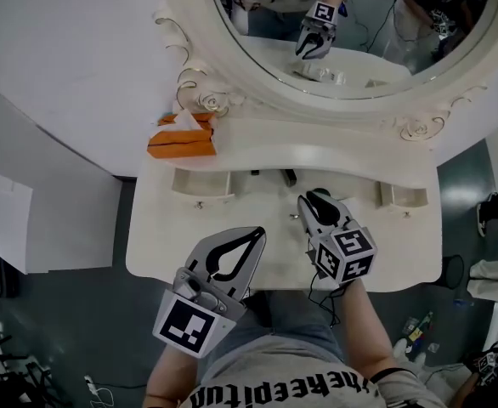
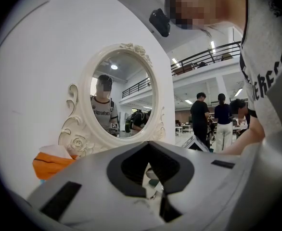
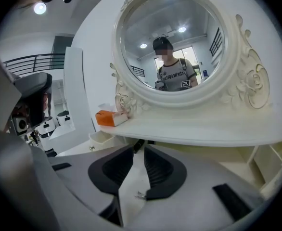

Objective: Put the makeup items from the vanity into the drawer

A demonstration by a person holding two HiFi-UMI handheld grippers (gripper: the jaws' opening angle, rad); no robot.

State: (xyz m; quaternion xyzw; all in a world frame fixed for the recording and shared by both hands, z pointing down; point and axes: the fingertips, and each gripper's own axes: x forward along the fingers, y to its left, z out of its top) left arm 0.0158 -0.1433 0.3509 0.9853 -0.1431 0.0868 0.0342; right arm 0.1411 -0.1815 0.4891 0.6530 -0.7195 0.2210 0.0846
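Observation:
A slim black makeup item (image 1: 289, 177) lies at the back of the white vanity's lower top (image 1: 164, 245), under the mirror shelf; a smaller dark piece (image 1: 255, 173) lies left of it. My right gripper (image 1: 310, 199) hovers just in front of the black item, its jaws open with only bare white surface showing between them. The right gripper view shows that item (image 3: 138, 145) past the right gripper's (image 3: 138, 151) tips. My left gripper (image 1: 258, 235) hangs over the front edge with its tips touching and nothing held. In the left gripper view, the left gripper (image 2: 149, 146) points toward the mirror.
A small open drawer (image 1: 202, 184) sits at the left under the shelf, and another (image 1: 402, 196) at the right. An orange tissue box (image 1: 181, 142) stands on the shelf's left end. The oval mirror (image 1: 351, 24) rises behind, and a white wall panel (image 1: 53, 58) stands to the left.

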